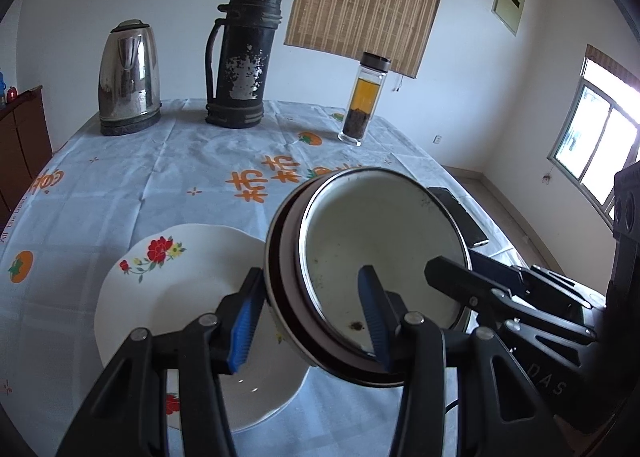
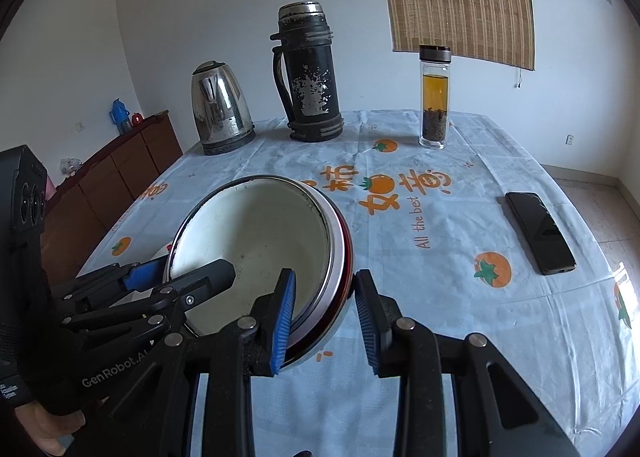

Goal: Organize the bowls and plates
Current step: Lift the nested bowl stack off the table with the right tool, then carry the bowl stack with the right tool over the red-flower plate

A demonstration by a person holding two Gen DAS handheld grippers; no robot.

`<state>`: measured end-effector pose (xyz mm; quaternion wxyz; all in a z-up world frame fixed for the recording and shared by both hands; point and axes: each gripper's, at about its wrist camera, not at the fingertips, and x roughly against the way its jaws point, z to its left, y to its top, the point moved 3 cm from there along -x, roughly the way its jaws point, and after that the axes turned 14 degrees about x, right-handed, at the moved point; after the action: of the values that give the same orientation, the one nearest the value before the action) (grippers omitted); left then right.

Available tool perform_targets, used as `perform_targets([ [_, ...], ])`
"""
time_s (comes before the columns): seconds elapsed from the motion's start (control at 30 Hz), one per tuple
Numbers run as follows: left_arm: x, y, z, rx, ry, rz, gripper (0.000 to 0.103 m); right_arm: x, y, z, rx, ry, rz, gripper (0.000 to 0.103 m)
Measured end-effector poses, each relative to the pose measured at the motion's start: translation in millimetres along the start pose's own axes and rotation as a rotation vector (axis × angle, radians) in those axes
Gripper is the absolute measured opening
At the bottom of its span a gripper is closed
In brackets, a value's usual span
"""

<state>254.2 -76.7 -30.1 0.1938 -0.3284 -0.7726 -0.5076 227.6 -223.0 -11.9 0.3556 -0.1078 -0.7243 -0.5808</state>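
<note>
Figure: 2 grippers straddling 1 enamel bowl (image 1: 380, 257) above a flowered plate (image 1: 168, 297). The left gripper (image 1: 308, 317) has 1 blue pad outside the bowl's wall and 1 inside, the rim between them; the pads look set wider than the wall, so whether they bear on it cannot be told. The right gripper (image 2: 324, 321) takes the opposite rim likewise, its inner pad against the interior, its outer pad standing apart from the red-banded outside, fingers moderately spread. The bowl hangs tilted, its mouth turned toward both cameras, the plate lying below and beyond the left fingers on the tablecloth (image 2: 460, 297). Risk 1: a loose hold on a smooth, curved wall may let the bowl pivot or slip off the pads. Risk 2: a tilted descent could strike the plate's rim and chip it. Risk 3: unequal motion of the 2 grippers may twist the bowl free.
</note>
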Motion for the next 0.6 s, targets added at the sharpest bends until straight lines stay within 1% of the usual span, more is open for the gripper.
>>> perform_targets([
  [0.27,14.5,9.9,20.9,0.005,0.026,-0.03,0.046,-4.2,13.8,23.4,0.023,0.026,-0.011,0.033],
  [0.6,17.4,16.7,51.9,0.009,0.061,-0.034,0.046,-12.9,26.6,54.6,0.057,0.052,-0.013,0.033],
])
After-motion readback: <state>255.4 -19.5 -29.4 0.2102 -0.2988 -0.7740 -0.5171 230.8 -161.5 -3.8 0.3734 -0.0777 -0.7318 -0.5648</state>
